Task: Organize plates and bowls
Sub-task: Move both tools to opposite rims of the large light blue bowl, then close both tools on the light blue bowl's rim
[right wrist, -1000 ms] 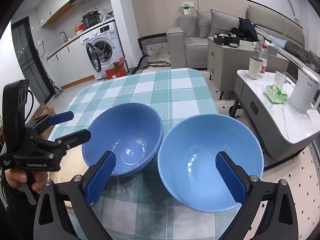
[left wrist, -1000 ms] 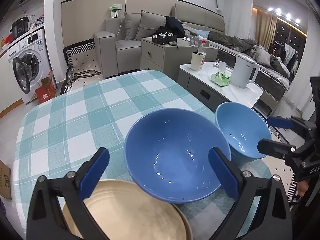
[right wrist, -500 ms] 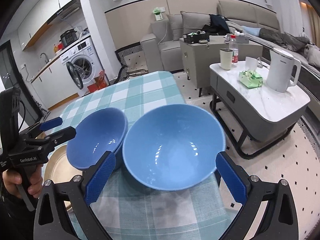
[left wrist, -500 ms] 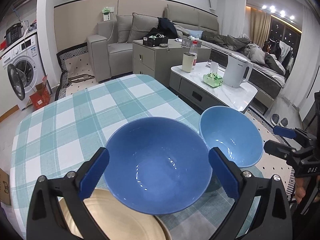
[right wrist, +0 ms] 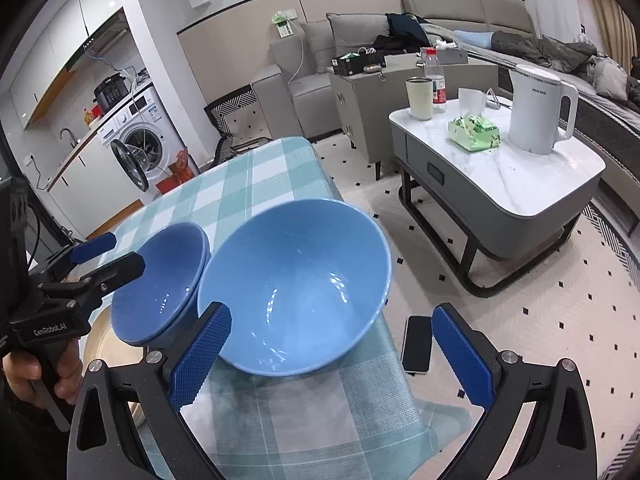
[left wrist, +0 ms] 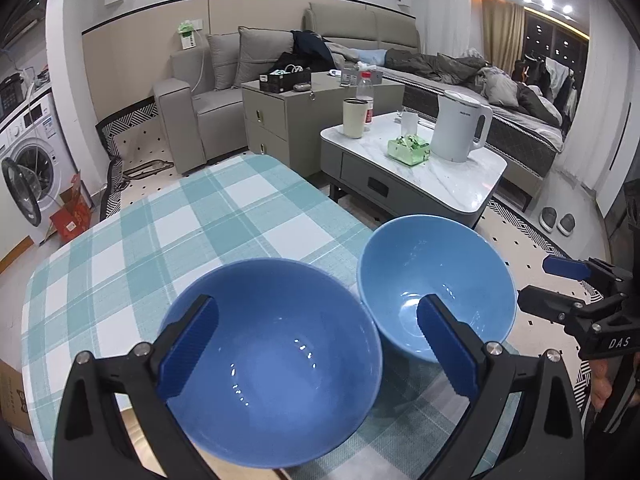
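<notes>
A dark blue bowl (left wrist: 272,360) stands on the checked table (left wrist: 168,240), over the far edge of a beige plate (right wrist: 106,340). My left gripper (left wrist: 316,348) is open just above it, one finger over its left rim and the other finger to the right of the bowl. A light blue bowl (right wrist: 296,288) sits beside it at the table's right edge, touching or nearly touching it. My right gripper (right wrist: 330,356) is open at that bowl's near side, its left finger across the rim. Each gripper shows in the other's view: right gripper (left wrist: 552,286), left gripper (right wrist: 108,258).
The table edge drops off just right of the light blue bowl (left wrist: 436,284). A phone (right wrist: 418,344) lies on the floor below. A coffee table (right wrist: 500,176) with a kettle (right wrist: 536,108) stands to the right. A hand (right wrist: 24,376) holds the left gripper.
Both views have swung to the right, so the bowls sit further left in frame. Both bowls stay on the table and both grippers stay open.
</notes>
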Motion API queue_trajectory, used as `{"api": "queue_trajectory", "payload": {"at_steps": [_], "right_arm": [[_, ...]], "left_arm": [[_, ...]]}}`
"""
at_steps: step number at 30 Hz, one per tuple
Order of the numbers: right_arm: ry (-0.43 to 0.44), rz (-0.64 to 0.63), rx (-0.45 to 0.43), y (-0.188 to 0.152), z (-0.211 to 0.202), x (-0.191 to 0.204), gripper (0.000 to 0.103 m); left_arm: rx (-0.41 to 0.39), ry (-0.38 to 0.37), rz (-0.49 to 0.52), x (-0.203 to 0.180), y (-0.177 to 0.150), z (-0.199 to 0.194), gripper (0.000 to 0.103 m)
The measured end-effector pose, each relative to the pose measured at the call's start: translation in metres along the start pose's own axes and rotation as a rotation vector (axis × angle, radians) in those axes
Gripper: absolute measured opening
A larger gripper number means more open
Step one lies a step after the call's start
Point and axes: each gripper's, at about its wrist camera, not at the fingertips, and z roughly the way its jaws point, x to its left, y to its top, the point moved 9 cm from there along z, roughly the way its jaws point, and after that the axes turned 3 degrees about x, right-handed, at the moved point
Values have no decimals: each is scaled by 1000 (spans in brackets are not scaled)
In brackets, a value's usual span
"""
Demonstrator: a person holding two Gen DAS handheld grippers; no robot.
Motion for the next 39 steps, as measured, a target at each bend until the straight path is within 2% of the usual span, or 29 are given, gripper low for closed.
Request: {"api": "queue_trajectory", "payload": {"at_steps": [9, 28, 30, 36, 39], "right_arm": [[28, 49, 40, -4, 15, -13, 102], [37, 44, 96, -9, 47, -16, 102], [45, 45, 97, -9, 48, -17, 102], [69, 37, 99, -10, 53, -13, 102], [73, 32, 109, -12, 56, -11, 102]], "left_arm": [[41, -13, 33, -16, 5, 24, 100], [85, -44, 145, -46, 18, 62, 98], [85, -54, 157, -49, 19, 66, 96], [131, -65, 180, -55, 18, 81, 79], [154, -72, 178, -56, 16, 88, 67]]}}
